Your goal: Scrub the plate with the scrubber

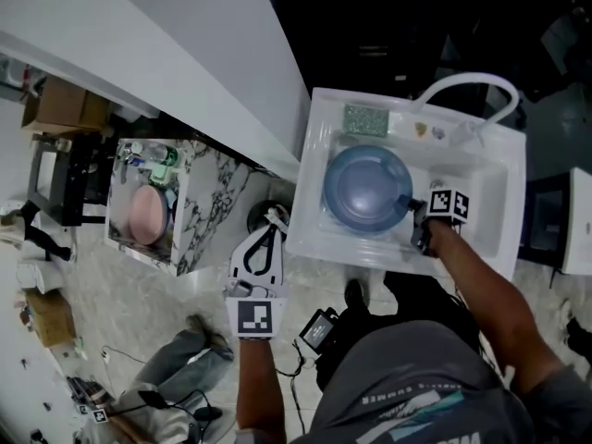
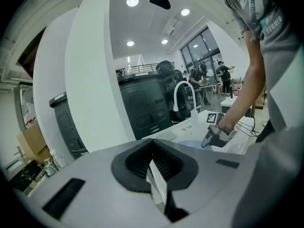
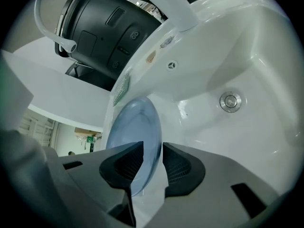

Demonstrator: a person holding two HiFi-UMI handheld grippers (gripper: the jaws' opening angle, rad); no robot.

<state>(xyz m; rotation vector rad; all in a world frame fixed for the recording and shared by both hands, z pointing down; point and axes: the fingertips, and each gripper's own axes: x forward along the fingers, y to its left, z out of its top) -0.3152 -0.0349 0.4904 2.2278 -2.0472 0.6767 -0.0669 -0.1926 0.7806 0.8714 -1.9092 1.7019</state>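
The right gripper (image 3: 153, 151) reaches into the sink (image 1: 313, 237) from its front edge. Its fingers (image 3: 179, 166) are spread, with the near rim of the plate (image 1: 365, 188) standing in the gap between them. The ribbed pads flank the rim without pressing on it (a strip of white basin shows between the plate's edge and the right-hand pad), so the plate is bracketed rather than pinched. The plate is blue and round, and sits in the left part of the basin. The drain (image 3: 230, 101) lies on the bare basin floor to its right.

The scrubber (image 1: 366, 119), a green pad, lies on the sink's back ledge just behind the plate, and neither gripper touches it. The faucet (image 1: 467, 81) arches over the sink's back right corner.

The left gripper (image 2: 152, 148) is outside the sink, just off its front left corner, with its tip close to the sink's outer wall. Its fingers are pressed together along their whole length and hold nothing. From its own view it looks across at the sink, where the hand with the right gripper works over the plate.
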